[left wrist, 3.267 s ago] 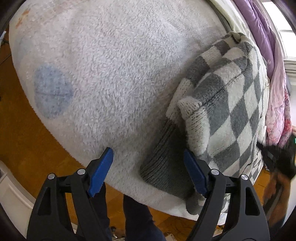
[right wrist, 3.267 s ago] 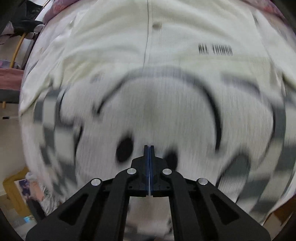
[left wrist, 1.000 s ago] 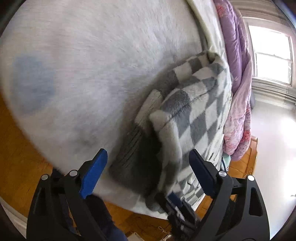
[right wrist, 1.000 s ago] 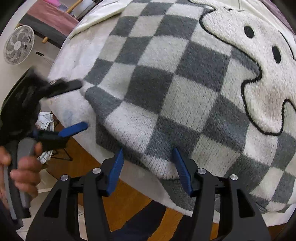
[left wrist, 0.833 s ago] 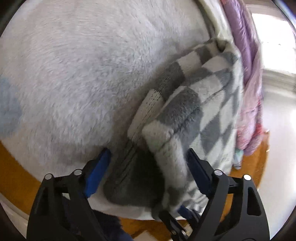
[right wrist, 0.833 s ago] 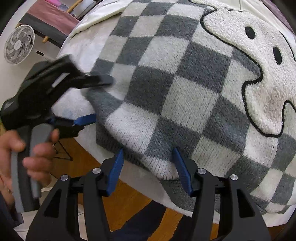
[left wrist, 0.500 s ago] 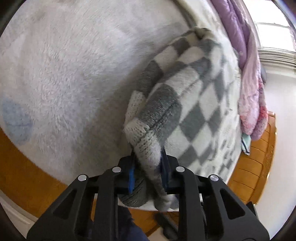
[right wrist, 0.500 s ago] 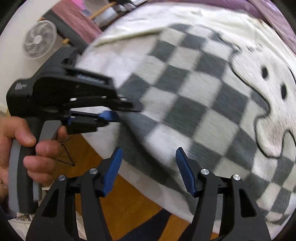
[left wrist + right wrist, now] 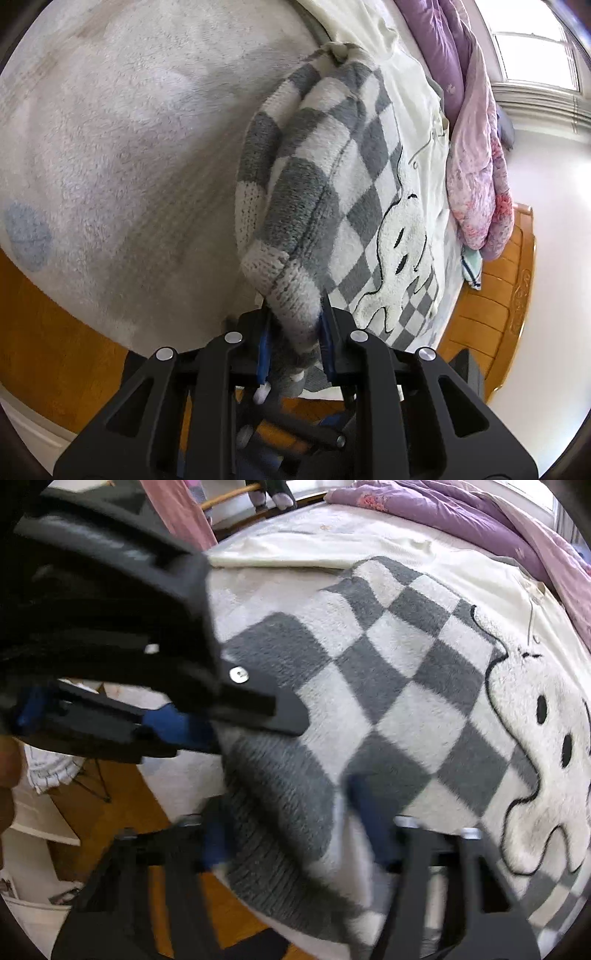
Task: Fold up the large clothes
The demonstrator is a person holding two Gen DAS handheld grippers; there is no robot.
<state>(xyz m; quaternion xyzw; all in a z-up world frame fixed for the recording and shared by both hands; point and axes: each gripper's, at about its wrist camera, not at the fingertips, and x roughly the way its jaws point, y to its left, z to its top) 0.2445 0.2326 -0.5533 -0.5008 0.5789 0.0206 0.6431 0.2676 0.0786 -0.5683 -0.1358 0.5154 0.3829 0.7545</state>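
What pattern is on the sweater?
Grey-and-white checks with a white ghost figure on the sweater; right wrist view.

left gripper (image 9: 293, 345) pinches the checkered sweater's (image 9: 332, 192) lifted edge.

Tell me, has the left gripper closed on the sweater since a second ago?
Yes. The left gripper, then open around the checkered sweater's folded corner, is now clamped on it, raising that edge off the white fleece blanket.

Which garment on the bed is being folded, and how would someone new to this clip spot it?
Start at the bed, covered by a fluffy white blanket. On it, beside the bunched purple quilt, lies the checkered sweater, its corner pinched in the left gripper. It overlaps a plain cream garment, but only the sweater has grey-and-white checks and a white ghost figure with black eyes.
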